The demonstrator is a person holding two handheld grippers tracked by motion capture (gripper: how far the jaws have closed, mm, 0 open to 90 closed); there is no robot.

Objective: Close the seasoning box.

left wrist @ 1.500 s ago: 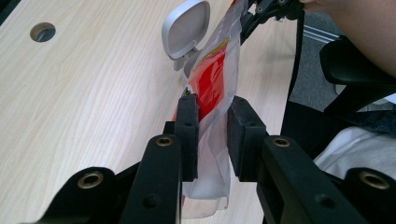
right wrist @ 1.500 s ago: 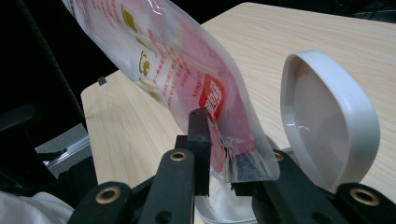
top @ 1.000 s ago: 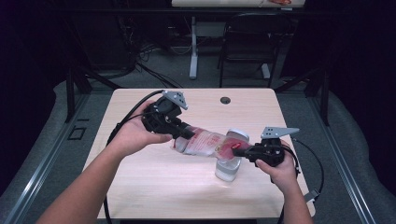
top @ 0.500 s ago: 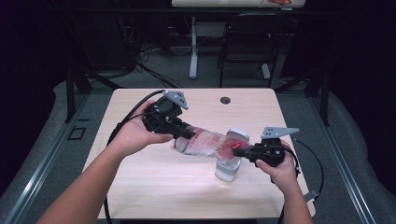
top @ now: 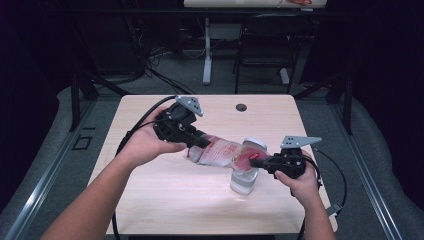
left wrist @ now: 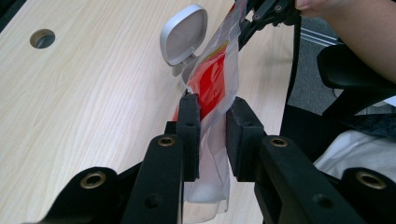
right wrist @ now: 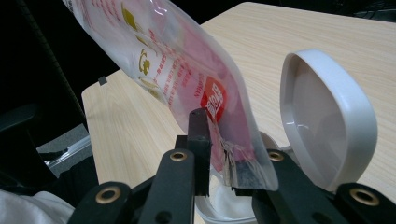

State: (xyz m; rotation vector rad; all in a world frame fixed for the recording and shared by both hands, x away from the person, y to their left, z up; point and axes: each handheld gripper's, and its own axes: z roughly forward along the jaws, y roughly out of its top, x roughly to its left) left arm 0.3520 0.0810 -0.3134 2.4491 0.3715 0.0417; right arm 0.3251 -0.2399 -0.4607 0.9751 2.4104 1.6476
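The refill pouch (top: 220, 151) hangs tilted between both grippers above the right half of the desk (top: 150, 200), its lower, torn corner over the open container (top: 244, 176). At the left, the left gripper (top: 199, 141) holds the pouch's raised end; its jaws have just been closing slightly, and the film sits pinched between the pads (left wrist: 189, 121). Compared with a second ago the pouch and both hands keep nearly the same pose, so the pour appears to be in its draining phase, with the tighter pinch probably pressing contents toward the outlet. At the right, the right gripper (top: 254, 161) is clamped on the torn corner (right wrist: 233, 161) directly above the container mouth, beside the flipped-up lid (right wrist: 327, 116). The container stands near the desk's right edge, with less margin there; the left and near areas of the desk offer free room.
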